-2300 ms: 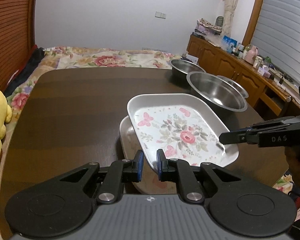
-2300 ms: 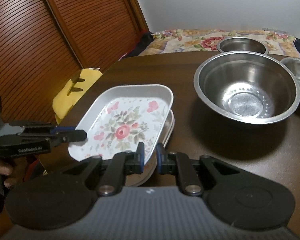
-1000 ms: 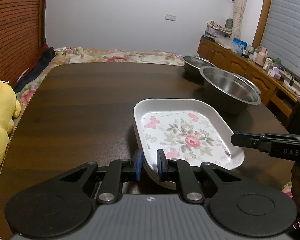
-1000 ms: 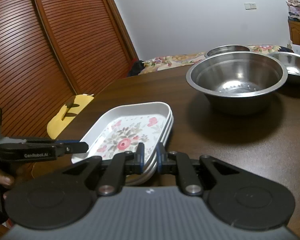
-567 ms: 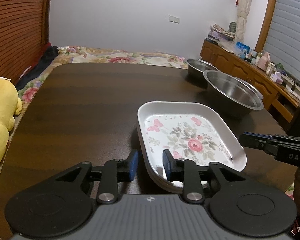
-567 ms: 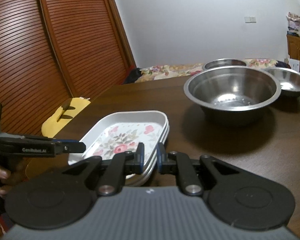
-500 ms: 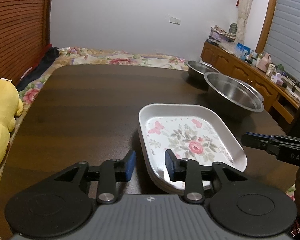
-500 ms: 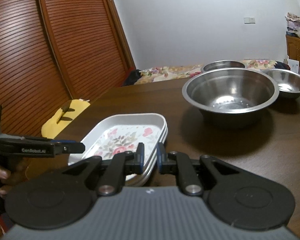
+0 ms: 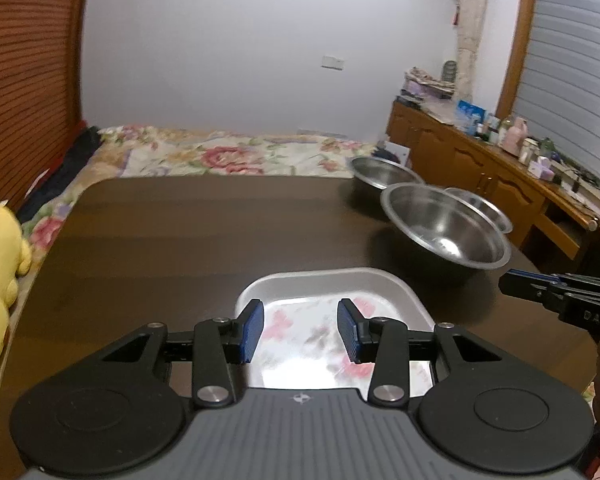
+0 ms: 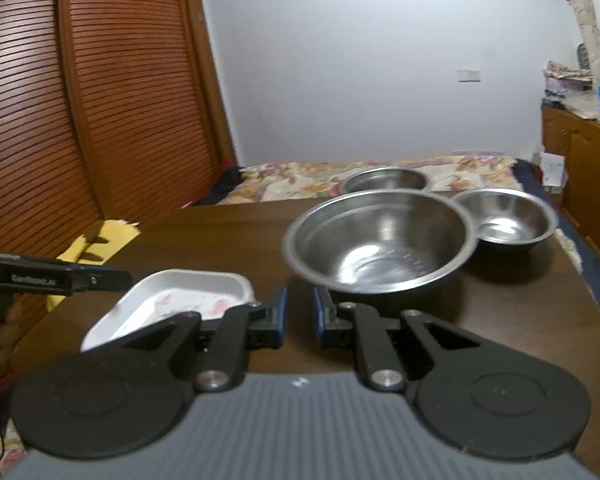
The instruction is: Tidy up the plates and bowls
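Three bowls (image 10: 380,240) in right view only

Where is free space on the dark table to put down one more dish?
The dark wooden table is bare left of the white floral plate as far as the bed. The right side is crowded: three steel bowls stand close together.

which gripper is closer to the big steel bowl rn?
Right. Right gripper points at the big steel bowl, just short of it; left gripper hovers over the floral plate, farther away.
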`<move>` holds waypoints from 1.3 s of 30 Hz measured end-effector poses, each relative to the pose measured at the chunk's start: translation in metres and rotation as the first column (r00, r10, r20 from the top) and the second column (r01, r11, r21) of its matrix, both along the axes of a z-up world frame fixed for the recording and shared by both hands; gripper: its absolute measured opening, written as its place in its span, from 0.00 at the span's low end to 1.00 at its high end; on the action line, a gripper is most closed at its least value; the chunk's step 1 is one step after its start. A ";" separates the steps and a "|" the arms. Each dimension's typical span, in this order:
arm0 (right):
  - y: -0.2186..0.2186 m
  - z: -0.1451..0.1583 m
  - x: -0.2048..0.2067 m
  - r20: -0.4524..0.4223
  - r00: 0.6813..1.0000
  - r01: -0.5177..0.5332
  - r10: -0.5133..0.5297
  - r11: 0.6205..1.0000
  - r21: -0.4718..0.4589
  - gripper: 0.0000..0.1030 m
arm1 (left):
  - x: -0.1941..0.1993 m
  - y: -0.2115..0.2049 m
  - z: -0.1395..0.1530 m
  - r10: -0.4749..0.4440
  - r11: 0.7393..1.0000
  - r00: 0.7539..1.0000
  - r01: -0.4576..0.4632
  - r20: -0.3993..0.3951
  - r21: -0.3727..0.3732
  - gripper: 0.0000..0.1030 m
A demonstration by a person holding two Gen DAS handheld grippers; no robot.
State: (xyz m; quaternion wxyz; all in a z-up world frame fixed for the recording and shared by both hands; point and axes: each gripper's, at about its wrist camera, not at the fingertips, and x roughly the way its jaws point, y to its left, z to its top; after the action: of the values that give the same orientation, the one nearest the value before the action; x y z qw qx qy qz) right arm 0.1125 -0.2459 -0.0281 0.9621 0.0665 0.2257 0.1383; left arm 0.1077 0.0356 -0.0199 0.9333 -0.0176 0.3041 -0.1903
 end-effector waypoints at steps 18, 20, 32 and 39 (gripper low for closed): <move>-0.057 0.001 0.027 0.026 0.994 0.105 -0.104 0.994 -0.034 0.52 | 0.042 -0.076 0.000 -0.089 0.996 0.996 0.089 0.016 0.013 0.46; -0.061 -0.001 0.032 0.018 0.994 0.107 -0.106 0.993 -0.046 0.52 | 0.047 -0.082 0.000 -0.093 0.996 0.996 0.093 0.012 0.014 0.49; -0.077 -0.020 0.061 -0.041 0.990 0.135 -0.136 0.991 -0.022 0.52 | 0.075 -0.110 -0.004 -0.104 0.994 0.995 0.104 -0.004 0.023 0.49; -0.082 -0.022 0.068 -0.058 0.989 0.141 -0.139 0.990 0.030 0.52 | 0.090 -0.118 -0.009 -0.103 0.995 0.994 0.103 -0.032 0.005 0.47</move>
State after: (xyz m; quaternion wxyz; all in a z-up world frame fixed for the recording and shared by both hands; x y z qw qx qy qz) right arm 0.1809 -0.3280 -0.0501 0.9614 0.1025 0.2448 0.0723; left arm 0.1972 -0.0824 -0.0290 0.9173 -0.0019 0.3199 -0.2370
